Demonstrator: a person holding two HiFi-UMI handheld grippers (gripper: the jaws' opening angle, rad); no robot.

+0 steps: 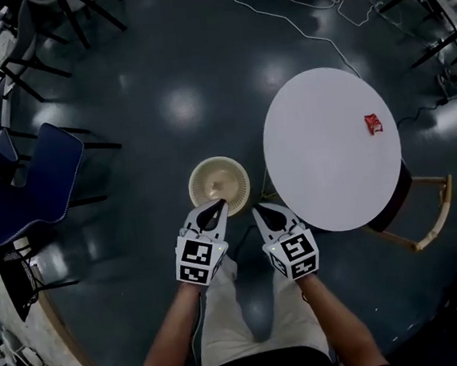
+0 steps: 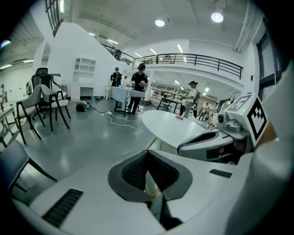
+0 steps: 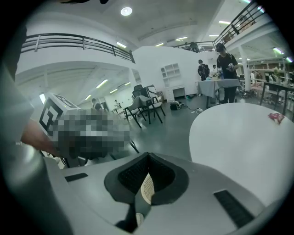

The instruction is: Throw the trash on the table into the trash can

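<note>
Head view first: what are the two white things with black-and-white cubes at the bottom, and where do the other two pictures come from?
There is no robot here. A person holds a two-jaw hand tool in each hand. The head view comes from a camera on the person's head, looking down at the left gripper and the right gripper. The patterned cubes are part of the grippers. The other two pictures come from a small camera riding on each gripper, looking along its jaws. Both pairs of jaws are shut and hold nothing. One small red wrapper lies on the round white table. The cream trash can stands on the floor beside the table.
</note>
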